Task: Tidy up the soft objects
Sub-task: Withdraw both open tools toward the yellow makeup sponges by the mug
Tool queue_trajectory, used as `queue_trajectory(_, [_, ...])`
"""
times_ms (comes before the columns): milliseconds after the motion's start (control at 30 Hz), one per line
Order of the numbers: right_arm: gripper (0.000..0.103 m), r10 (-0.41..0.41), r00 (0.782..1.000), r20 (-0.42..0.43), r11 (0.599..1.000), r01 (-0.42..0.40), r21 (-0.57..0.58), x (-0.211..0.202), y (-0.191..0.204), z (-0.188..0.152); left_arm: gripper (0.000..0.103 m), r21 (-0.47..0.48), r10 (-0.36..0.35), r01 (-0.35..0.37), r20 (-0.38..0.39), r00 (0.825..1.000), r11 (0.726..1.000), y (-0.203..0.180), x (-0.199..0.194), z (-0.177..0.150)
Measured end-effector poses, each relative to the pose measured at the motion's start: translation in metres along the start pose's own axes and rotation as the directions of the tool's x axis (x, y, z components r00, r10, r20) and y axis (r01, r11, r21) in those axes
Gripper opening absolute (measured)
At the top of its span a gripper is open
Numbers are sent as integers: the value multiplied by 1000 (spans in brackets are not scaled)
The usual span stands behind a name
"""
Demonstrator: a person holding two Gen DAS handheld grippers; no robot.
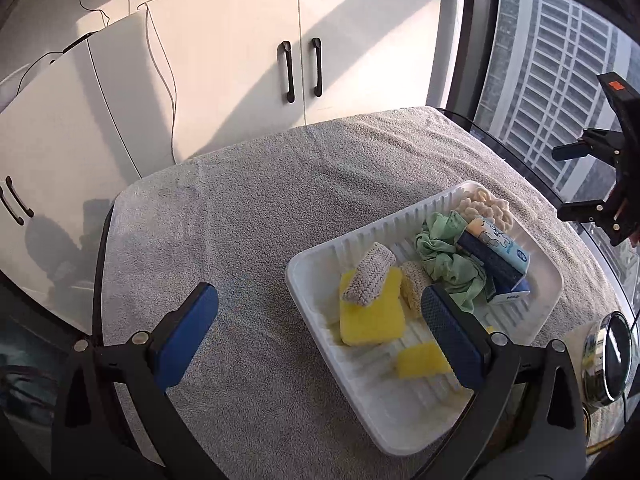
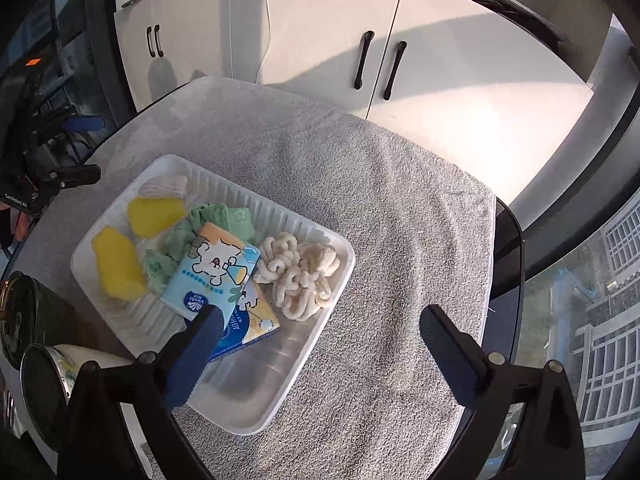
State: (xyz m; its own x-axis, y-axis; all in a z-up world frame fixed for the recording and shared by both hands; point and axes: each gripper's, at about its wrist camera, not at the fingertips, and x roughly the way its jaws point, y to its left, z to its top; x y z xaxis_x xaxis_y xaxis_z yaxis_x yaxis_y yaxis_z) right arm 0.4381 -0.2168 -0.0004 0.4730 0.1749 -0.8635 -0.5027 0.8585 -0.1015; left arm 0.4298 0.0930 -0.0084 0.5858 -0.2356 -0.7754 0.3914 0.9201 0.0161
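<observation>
Both my claws hang released and empty above the towel [image 1: 248,208]. My left claw [image 1: 320,320] spreads wide beside the tray [image 1: 400,432]; my right claw [image 2: 320,332] gapes over its near corner. In the tray lie two sponges [image 1: 370,316], a knit roll [image 1: 370,278], a green cloth [image 1: 444,254], tissue packs [image 2: 212,276] and a cream scrubber [image 2: 300,276].
</observation>
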Motion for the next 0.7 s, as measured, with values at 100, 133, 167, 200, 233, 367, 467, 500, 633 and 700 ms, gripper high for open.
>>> queue_trajectory(100, [101,-4,1000,20,999,4,38,-13,-9,-12,103,-24,15,-15,12,1000,1000,8,-13,-8])
queue_trajectory(133, [101,-6,1000,26,999,5,52,-18,-11,-17,103,-35,20,-19,19,1000,999,11,-18,-11])
queue_trajectory(167, [101,-7,999,34,998,5,67,-22,-14,-22,103,-47,24,-23,24,999,999,14,-23,-15])
queue_trajectory(200, [101,-7,999,41,997,3,81,-26,-16,-27,103,-60,27,-25,30,999,998,17,-27,-18])
queue_trajectory(233, [101,-5,999,48,996,0,92,-31,-16,-32,103,-72,31,-28,37,999,997,19,-32,-22])
queue_trajectory(367, [101,-3,997,73,991,-6,131,-46,-17,-52,103,-115,49,-41,69,996,993,26,-51,-38])
queue_trajectory(467, [101,5,995,98,988,-20,154,-59,-13,-68,103,-132,58,-46,88,994,990,27,-67,-53])
queue_trajectory(500, [101,8,994,108,987,-25,160,-64,-11,-73,103,-134,65,-53,94,993,990,26,-72,-59])
queue_trajectory(633, [101,11,989,145,979,-40,199,-82,-2,-99,103,-136,79,-61,126,989,989,19,-99,-83])
queue_trajectory(700, [101,12,986,164,976,-48,214,-90,7,-113,103,-137,82,-62,140,987,989,12,-112,-97])
